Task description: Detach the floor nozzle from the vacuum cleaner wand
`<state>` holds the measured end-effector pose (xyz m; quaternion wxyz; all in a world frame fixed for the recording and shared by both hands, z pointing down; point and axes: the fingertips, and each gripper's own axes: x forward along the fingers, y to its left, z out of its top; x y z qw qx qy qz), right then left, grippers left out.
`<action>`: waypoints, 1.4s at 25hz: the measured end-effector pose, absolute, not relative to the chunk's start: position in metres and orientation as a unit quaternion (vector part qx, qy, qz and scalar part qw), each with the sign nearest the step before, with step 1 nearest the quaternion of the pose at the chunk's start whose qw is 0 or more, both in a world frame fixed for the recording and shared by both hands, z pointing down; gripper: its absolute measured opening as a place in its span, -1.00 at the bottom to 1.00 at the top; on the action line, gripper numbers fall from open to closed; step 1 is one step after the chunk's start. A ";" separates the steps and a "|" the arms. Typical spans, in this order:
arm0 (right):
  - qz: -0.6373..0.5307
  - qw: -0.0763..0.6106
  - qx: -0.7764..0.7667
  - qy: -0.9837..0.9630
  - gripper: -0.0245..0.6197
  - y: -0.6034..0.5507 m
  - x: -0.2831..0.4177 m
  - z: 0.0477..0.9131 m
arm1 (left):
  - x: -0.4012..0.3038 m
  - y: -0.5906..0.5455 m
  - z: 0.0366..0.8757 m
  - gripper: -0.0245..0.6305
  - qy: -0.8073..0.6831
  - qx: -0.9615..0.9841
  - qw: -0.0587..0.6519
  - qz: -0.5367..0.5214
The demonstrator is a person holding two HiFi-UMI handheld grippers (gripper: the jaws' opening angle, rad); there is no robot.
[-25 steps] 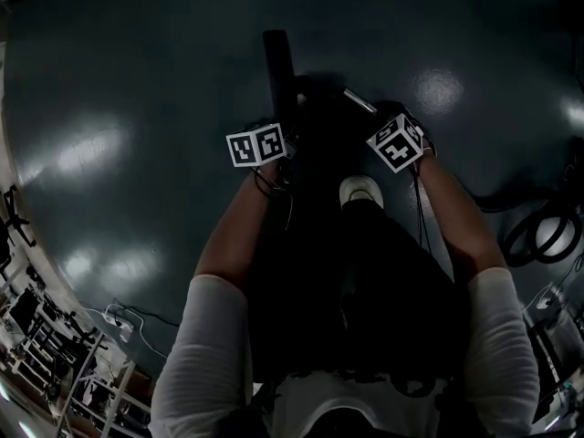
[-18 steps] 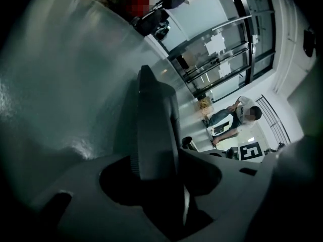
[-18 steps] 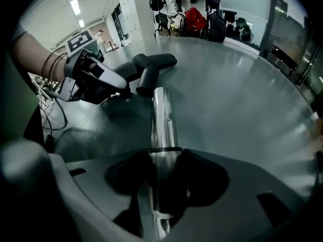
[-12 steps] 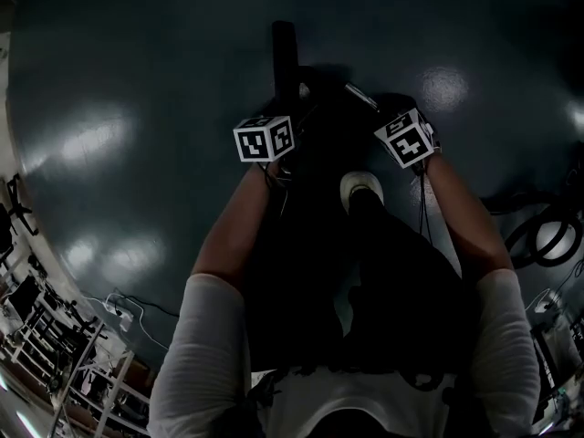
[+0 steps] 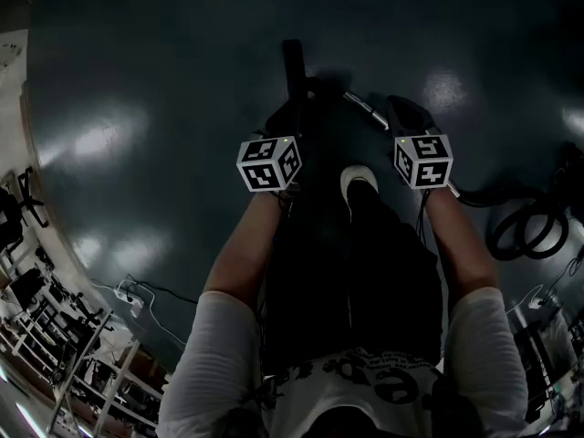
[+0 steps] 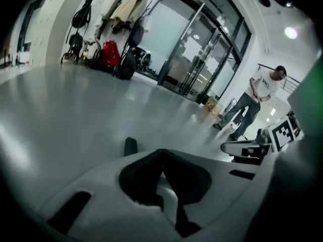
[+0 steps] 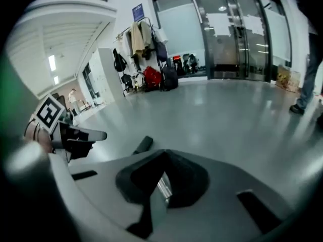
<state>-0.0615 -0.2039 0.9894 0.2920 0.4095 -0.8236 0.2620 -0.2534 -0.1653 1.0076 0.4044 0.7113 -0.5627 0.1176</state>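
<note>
Right gripper view: right gripper [image 7: 161, 178] jaws closed on the ribbed silver wand [image 7: 162, 186]. The dark floor nozzle [image 7: 144, 144] lies on the grey floor [image 7: 227, 115] at 11 o'clock, just past the jaws.

Left gripper view: left gripper [image 6: 164, 175] jaws drawn together, nothing made out between them; nozzle end at 11 o'clock.

Head view: nozzle at 12 o'clock of the left gripper. Wand slants toward 4 o'clock under the right gripper. White shoe [image 5: 359, 182] between the two grippers.
</note>
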 end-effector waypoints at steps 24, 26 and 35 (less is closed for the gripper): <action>0.116 0.077 0.470 -0.872 -0.91 0.047 -0.020 0.208 | -0.195 0.090 0.202 -0.92 -0.553 0.814 0.174 0.025; 0.099 0.067 0.466 -0.877 -0.91 0.064 -0.010 0.177 | -0.182 0.110 0.172 -0.92 -0.555 0.817 0.159 0.016; 0.067 0.046 0.417 -0.905 -0.91 0.125 0.046 0.125 | -0.121 0.162 0.103 -0.92 -0.586 0.805 0.097 -0.006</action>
